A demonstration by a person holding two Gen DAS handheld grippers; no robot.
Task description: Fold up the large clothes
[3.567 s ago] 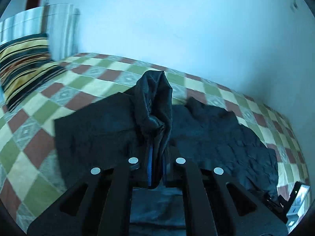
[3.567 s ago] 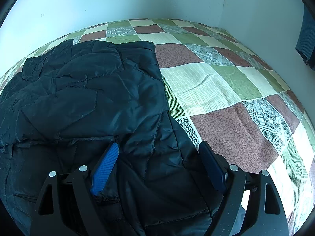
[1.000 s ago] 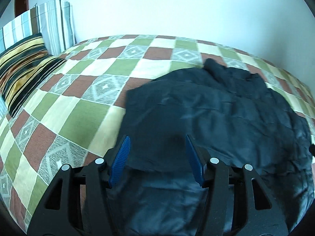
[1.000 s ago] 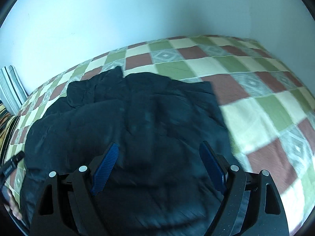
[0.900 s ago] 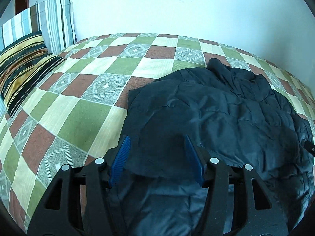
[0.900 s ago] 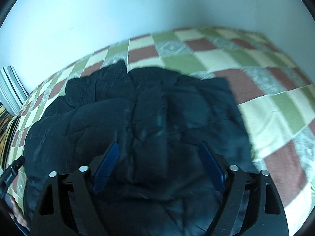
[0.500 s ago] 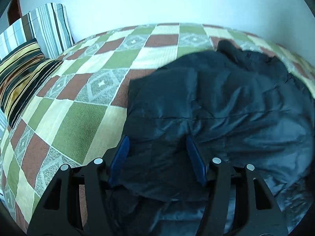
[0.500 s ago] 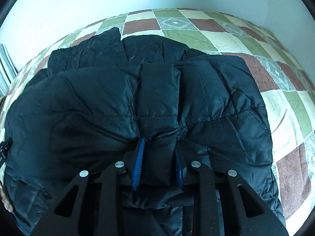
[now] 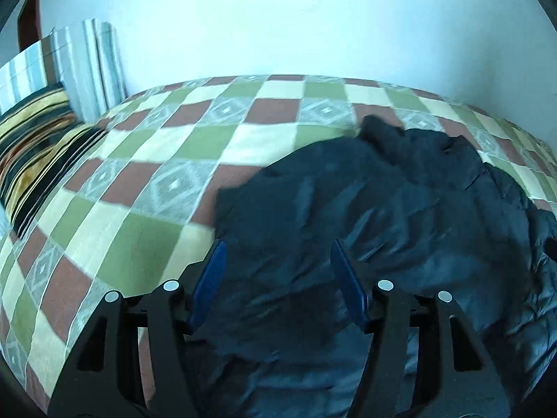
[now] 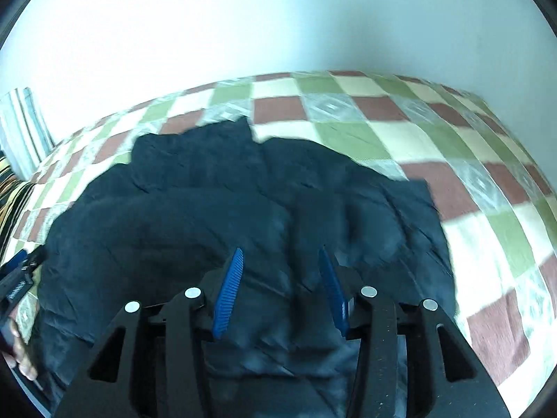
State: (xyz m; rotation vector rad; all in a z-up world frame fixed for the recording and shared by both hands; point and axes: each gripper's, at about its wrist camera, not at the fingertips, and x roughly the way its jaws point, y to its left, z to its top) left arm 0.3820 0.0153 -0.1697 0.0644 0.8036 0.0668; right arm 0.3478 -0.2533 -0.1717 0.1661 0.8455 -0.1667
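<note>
A large black quilted jacket (image 9: 400, 216) lies folded on the checkered bedspread (image 9: 195, 146); it also fills the right wrist view (image 10: 216, 209). My left gripper (image 9: 276, 247) is open and empty above the jacket's near left part. My right gripper (image 10: 280, 254) is open with a narrower gap, empty, above the jacket's near middle. The left gripper's tip (image 10: 21, 268) and a hand show at the left edge of the right wrist view.
Striped pillows (image 9: 38, 132) lie at the bed's far left, with a striped cushion (image 9: 87, 66) against the white wall (image 9: 278, 17). Bare bedspread (image 10: 470, 160) shows to the right of the jacket and beyond it.
My right gripper was shut on a fold of the jacket half a second ago and has opened and lifted. My left gripper stayed open and rose slightly. Both views are blurred by motion.
</note>
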